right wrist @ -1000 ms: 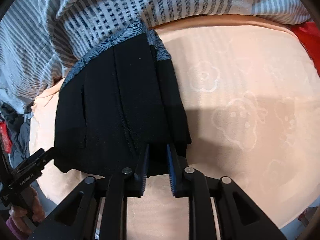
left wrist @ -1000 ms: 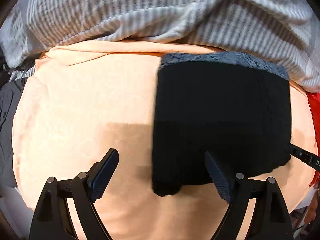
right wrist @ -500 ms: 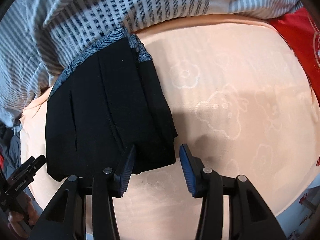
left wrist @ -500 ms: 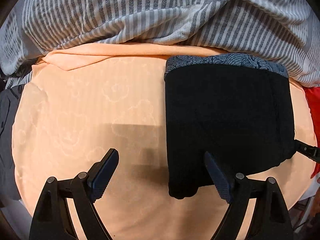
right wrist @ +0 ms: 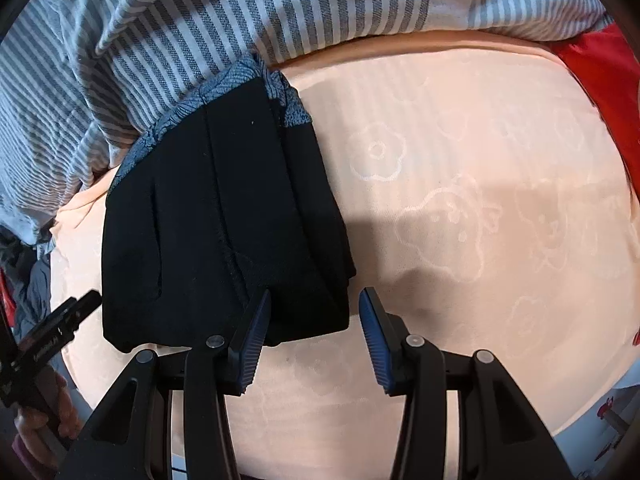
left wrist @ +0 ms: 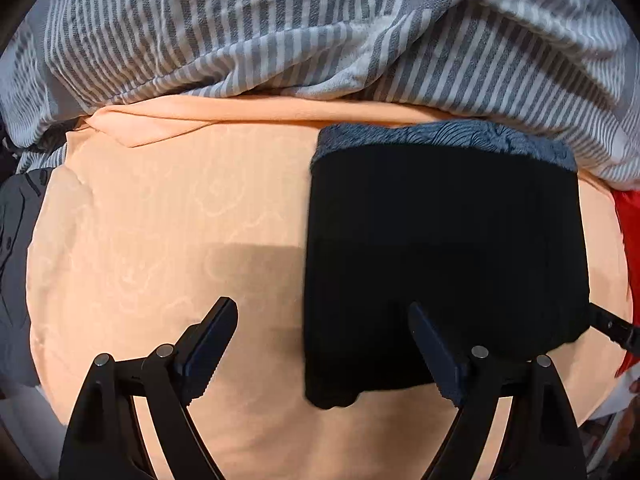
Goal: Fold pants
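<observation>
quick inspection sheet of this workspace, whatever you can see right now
surface: peach blanket with faint embossed flower and bear shapes, lying flat.
job's things: black pants folded into a compact rectangle, grey patterned waistband at the far edge.
clutter: striped grey and white bedding bunched along the far side, touching the waistband; red fabric at the right edge; dark garment at the left edge.
grippers: left tongs open, near edge of the pants between the pads; right tongs open over the pants' near corner, not gripping.
cables: nothing seen.
surroundings: mostly hidden.
</observation>
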`<control>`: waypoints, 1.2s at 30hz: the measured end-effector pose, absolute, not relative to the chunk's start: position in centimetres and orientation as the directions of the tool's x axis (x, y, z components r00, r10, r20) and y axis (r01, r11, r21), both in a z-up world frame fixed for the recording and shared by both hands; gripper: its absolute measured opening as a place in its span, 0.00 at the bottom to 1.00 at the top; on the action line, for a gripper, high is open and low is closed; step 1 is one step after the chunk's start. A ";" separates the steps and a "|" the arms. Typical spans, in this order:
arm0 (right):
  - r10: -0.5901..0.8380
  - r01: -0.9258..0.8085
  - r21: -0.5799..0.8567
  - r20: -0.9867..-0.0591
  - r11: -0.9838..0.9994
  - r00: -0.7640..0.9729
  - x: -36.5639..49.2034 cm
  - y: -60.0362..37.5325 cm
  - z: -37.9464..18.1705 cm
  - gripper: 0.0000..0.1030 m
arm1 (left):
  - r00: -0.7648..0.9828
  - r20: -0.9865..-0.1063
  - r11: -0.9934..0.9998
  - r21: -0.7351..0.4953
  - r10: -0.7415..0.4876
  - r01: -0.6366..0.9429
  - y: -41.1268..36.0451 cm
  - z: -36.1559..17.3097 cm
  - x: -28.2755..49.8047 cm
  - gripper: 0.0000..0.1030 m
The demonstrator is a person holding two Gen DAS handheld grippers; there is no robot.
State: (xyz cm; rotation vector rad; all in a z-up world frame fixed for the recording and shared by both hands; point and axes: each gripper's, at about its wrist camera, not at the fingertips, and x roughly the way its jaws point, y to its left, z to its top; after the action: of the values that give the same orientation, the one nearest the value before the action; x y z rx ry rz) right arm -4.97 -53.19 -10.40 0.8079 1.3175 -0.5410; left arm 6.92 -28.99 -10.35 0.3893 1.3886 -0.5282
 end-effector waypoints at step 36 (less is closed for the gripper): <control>0.313 0.642 0.533 -0.845 0.551 0.434 4.6 -64.0 -11.4 0.26 | 0.064 -0.985 0.761 -0.082 -0.161 0.644 -38.8 -11.4 4.8 0.86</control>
State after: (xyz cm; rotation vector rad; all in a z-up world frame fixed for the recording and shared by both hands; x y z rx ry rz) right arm 4.63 -64.00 -11.39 1.0190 1.1521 -0.2564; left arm 4.80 -38.84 -11.36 0.4323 1.3825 -0.6360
